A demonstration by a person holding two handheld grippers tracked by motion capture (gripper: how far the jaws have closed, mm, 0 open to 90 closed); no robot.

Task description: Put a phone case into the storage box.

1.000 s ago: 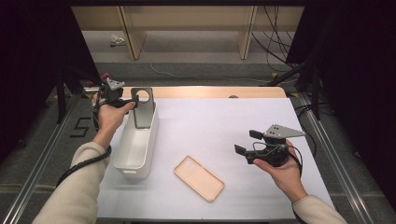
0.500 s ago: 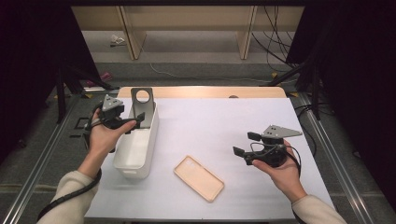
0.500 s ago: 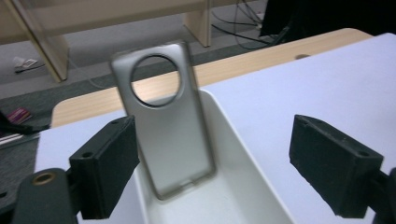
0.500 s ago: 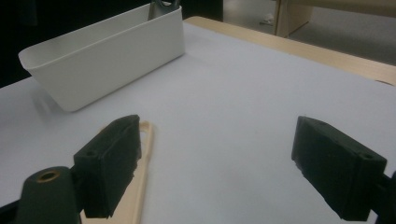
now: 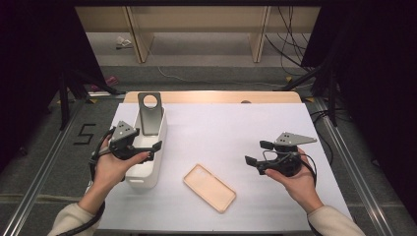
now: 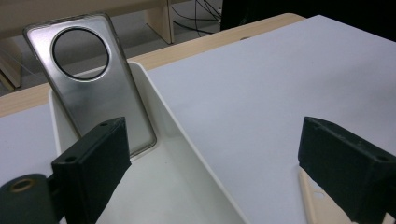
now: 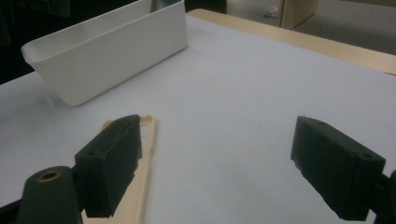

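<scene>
The left tool (image 5: 153,147), jaws just opened wide and empty, leaves a grey phone case (image 5: 150,114) propped in the white bin (image 5: 147,178), while the right tool (image 5: 255,156) waits wide beside a tan case (image 5: 210,187).

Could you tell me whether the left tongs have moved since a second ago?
Yes. The left tongs have come back from the grey phone case at the far end of the white bin toward its near end, jaws just opened and empty.
</scene>
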